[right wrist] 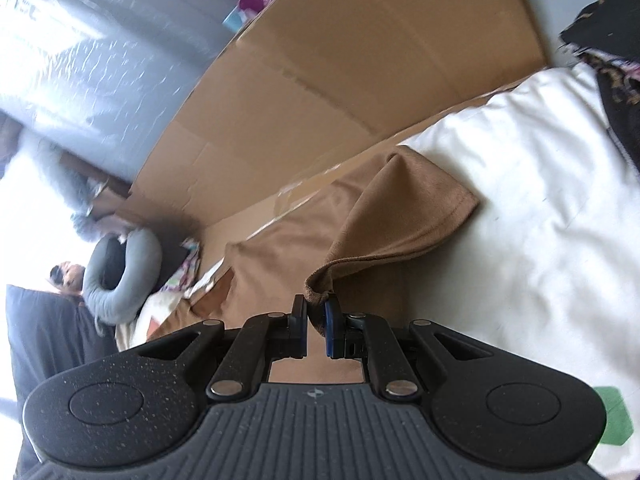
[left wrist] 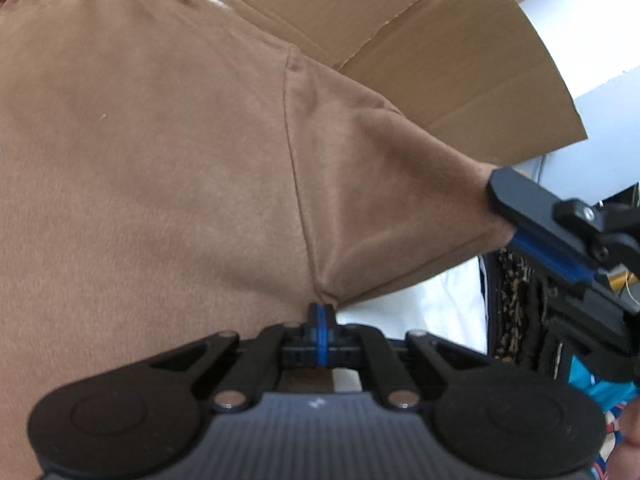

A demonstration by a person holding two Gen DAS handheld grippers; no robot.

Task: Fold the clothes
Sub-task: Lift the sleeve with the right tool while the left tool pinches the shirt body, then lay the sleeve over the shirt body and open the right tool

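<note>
Probably a home bedroom: white bedding (right wrist: 540,200), a grey neck pillow (right wrist: 120,280), flattened cardboard (right wrist: 360,80).

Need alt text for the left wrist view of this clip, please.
The left gripper pinches a brown short-sleeved T-shirt at the armpit seam, jaws shut, while the right gripper holds the sleeve's hem out to the right. Flattened tan cardboard lies beneath the shirt.

shirt (left wrist: 160,160) cropped left, background room (right wrist: 80,80) blurred

one brown shirt (left wrist: 160,160), two tools, one cardboard sheet (right wrist: 360,80)
</note>
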